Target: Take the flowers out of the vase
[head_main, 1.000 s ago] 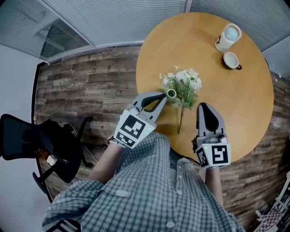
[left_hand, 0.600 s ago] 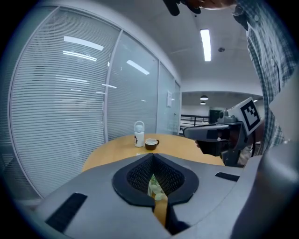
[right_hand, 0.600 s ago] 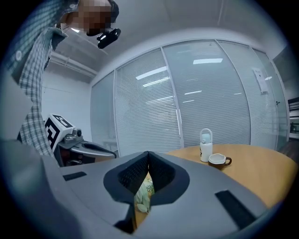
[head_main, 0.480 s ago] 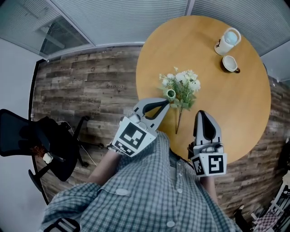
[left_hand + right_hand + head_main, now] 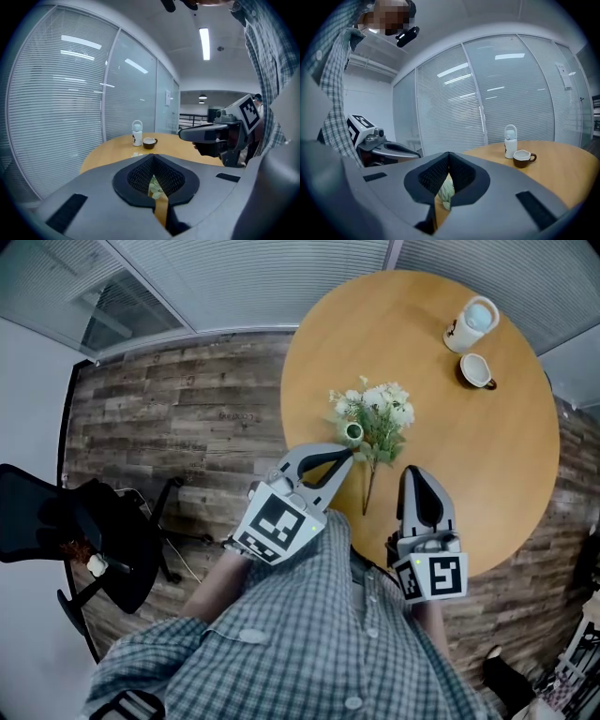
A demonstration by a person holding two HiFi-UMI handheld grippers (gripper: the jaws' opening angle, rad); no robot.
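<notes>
Flowers (image 5: 380,416): lying on table (image 5: 506,427), bare stem toward you, beside green vase (image 5: 353,434). Left gripper (image 5: 347,453), right gripper (image 5: 412,474): jaws together, empty. Removal looks done; next, draw your hands clear.

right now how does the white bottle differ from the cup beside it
The white bottle is tall and capped, with a loop on top; the cup is low and open, with a side handle. The bottle is white, the cup brown outside. Both stand upright on the table.
</notes>
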